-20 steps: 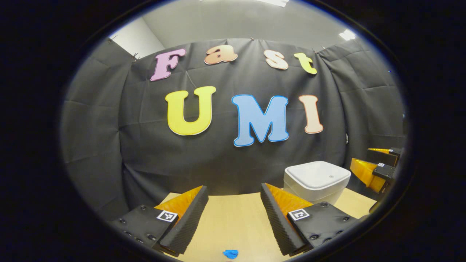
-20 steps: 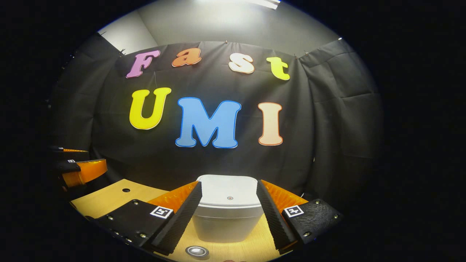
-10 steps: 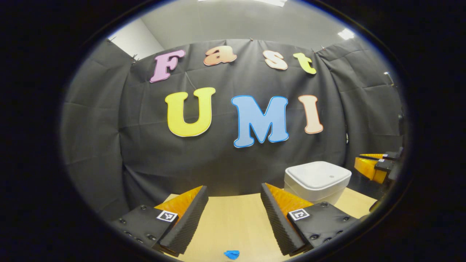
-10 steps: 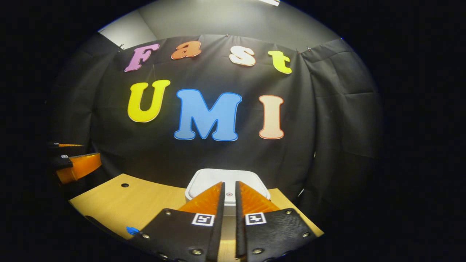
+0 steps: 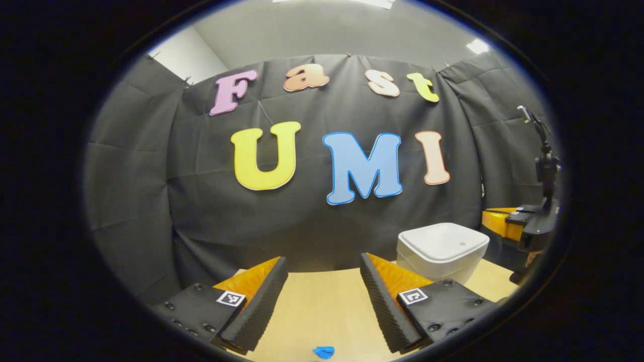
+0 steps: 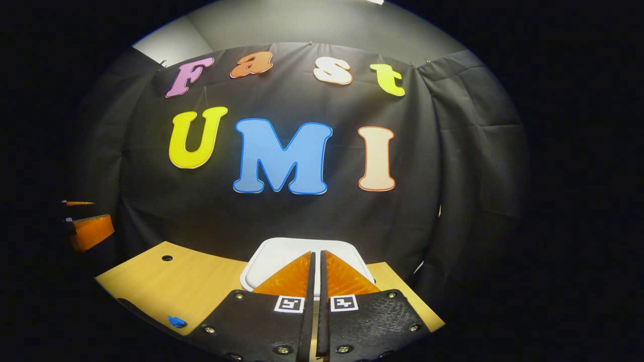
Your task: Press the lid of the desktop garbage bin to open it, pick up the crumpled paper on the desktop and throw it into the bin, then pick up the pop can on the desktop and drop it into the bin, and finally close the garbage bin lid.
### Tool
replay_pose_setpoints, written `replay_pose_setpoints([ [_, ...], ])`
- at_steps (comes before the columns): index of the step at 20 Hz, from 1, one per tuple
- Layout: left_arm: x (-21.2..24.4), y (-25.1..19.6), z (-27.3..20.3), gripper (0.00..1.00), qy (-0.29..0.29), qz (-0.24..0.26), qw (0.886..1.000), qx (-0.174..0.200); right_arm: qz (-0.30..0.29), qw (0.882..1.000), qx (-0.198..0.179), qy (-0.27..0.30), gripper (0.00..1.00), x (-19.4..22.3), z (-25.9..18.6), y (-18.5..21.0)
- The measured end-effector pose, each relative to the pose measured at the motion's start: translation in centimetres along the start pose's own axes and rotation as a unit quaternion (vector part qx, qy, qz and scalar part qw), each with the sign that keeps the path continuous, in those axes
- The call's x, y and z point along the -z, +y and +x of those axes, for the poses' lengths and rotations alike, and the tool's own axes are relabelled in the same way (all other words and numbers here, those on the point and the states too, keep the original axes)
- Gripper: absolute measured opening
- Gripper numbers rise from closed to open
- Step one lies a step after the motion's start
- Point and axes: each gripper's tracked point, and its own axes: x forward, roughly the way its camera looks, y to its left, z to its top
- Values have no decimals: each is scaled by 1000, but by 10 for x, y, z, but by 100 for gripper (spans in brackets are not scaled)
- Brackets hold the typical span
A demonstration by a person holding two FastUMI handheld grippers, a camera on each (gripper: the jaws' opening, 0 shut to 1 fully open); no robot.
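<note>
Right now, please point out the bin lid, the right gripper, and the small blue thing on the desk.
bin lid (image 5: pixel 443 243), left gripper view, flat top of the lid.
right gripper (image 6: pixel 316 257), right gripper view, between its fingertips.
small blue thing (image 5: pixel 324 352), left gripper view, its middle.

A small blue scrap lies on the wooden tabletop, which has a round hole.

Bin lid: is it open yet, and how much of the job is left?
Nothing looks done: the bin lid sits flat and closed. In hand: the right tool, fingers together, is poised over the lid as if to press it; contact cannot be judged. The left tool is open and empty above the desk. Left: opening, dropping in paper and can, closing.
</note>
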Motion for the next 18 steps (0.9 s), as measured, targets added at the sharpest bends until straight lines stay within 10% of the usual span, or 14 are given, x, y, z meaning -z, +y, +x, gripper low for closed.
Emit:
replay_pose_setpoints([
  [18,1,3,10,95,5,4,1000,-5,15,996,-31,76,5,62,48,8],
])
